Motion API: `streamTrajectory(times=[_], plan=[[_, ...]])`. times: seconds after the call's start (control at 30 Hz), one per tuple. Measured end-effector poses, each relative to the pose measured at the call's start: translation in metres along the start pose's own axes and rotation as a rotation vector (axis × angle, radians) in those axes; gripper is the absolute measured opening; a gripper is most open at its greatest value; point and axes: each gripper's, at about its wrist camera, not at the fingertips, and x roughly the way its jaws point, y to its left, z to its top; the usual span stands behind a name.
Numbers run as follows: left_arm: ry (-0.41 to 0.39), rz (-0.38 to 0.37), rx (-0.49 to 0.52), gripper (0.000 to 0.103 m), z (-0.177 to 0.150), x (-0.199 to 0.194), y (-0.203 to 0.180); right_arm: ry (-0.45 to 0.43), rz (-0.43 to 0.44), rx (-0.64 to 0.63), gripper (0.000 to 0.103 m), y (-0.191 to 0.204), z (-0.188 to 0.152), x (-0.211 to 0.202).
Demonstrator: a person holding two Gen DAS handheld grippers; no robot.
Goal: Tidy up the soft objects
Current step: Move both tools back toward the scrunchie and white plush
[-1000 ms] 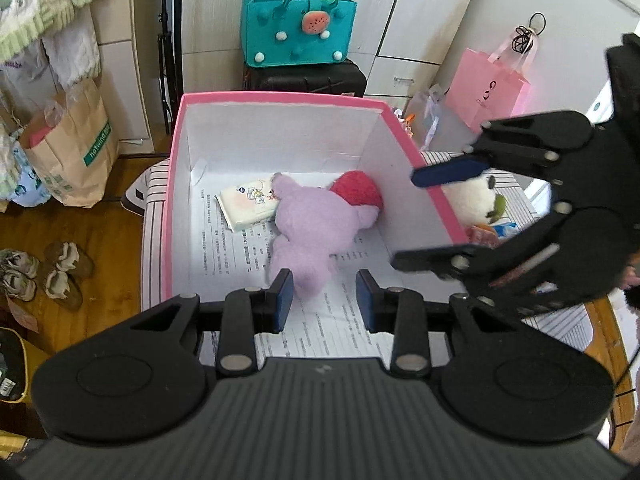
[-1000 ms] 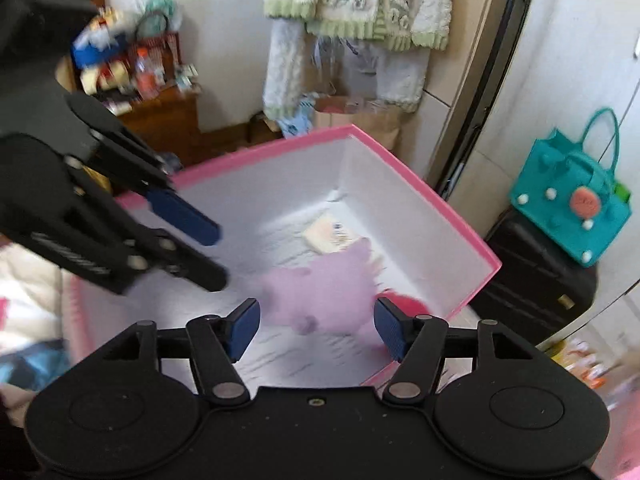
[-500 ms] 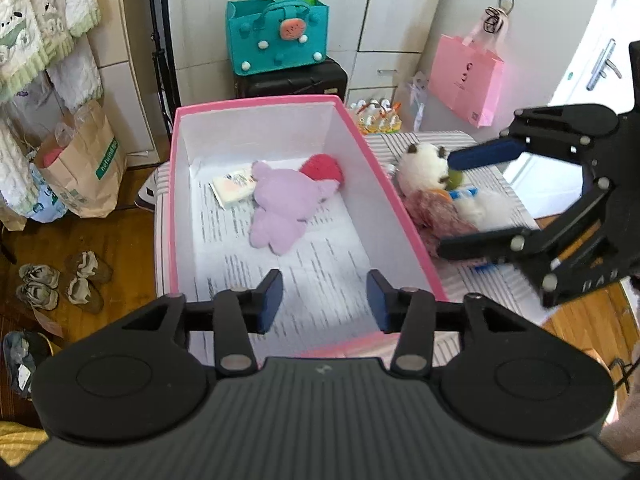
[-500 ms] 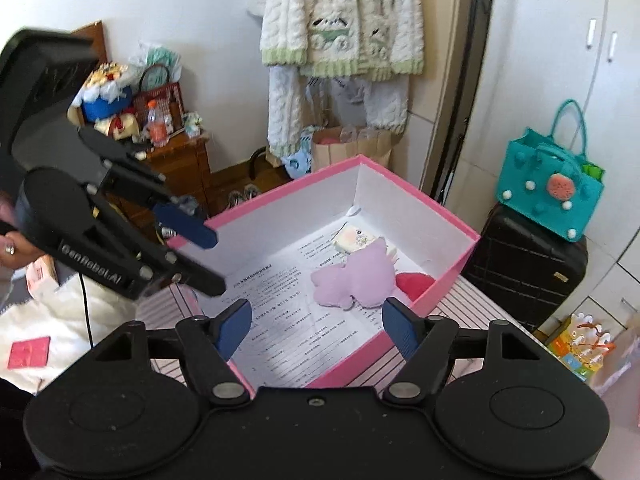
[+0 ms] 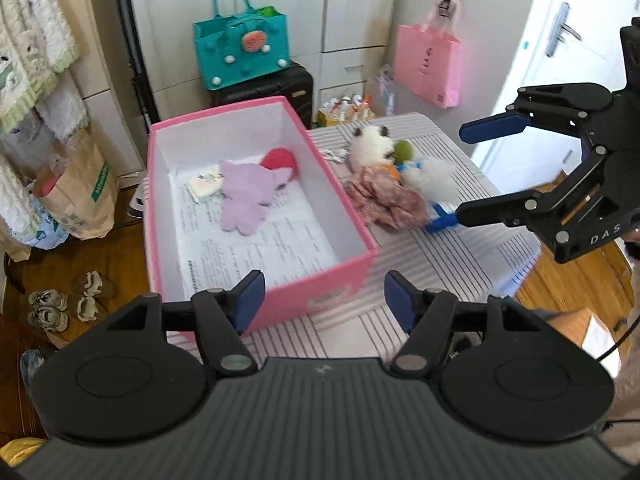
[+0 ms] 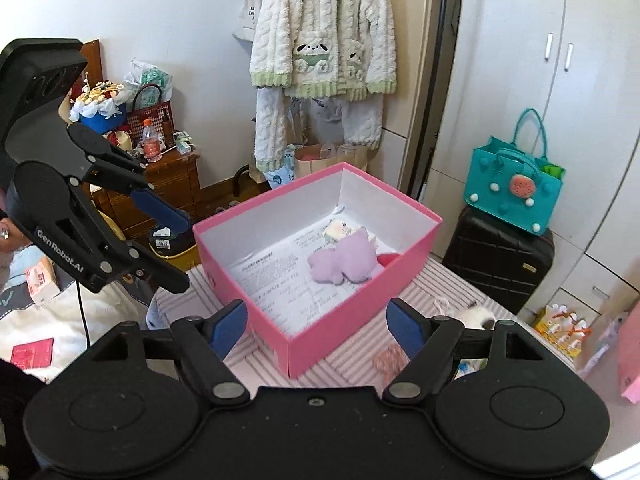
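The left gripper (image 5: 324, 294) hung over the near end of the pink box (image 5: 340, 276) with its blue-padded jaws spread wide, having just been opening, and nothing lay between them. The right gripper (image 6: 316, 322) stood much the same above the box's near corner, its jaws also freshly parted and bare of any load. Both tools were matte black plastic, angular linkages ending in flat blue rubbery pads (image 5: 250, 294). The box was stiff cardboard, rectangular, bright pink outside and white inside, lined with a printed sheet of paper (image 5: 248, 252). Within it, toward the far end, a flat lilac plush toy (image 5: 248, 196) lay sprawled, fleecy and limp, touching a round red plush piece (image 5: 280, 158) behind it and a small pale packet (image 5: 206, 186) at its side. Outside the box, on the striped cloth (image 5: 420, 276) covering the table, sat a loose heap of soft things: a fluffy white plush with dark ears (image 5: 374, 146), a crumpled pinkish patterned fabric (image 5: 386, 202) just beside the box wall, and another woolly white toy (image 5: 434, 178) with blue parts, its exact shape hard to make out. The heap lay near the right gripper's fingers but apart from them.
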Motion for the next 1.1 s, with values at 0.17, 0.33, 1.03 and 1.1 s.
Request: streamTrajectory(times=[0.17, 0.33, 1.03, 1.1], plan=[[0.004, -0.024, 0.025, 0.067, -0.015, 0.002, -0.019, -0.021, -0.017, 0.013, 0.082, 0.007, -0.027, -0.023], [-0.064, -0.015, 0.054, 0.071, -0.024, 0.000, -0.036, -0.021, -0.040, 0.022, 0.084, 0.011, -0.058, -0.035], [-0.135, -0.071, 0.067, 0.073, -0.074, 0.060, -0.081, -0.021, -0.036, 0.235, 0.084, -0.032, -0.160, -0.007], [-0.153, -0.083, 0.071, 0.073, -0.072, 0.067, -0.086, -0.050, -0.026, 0.266, 0.084, -0.042, -0.165, -0.007]])
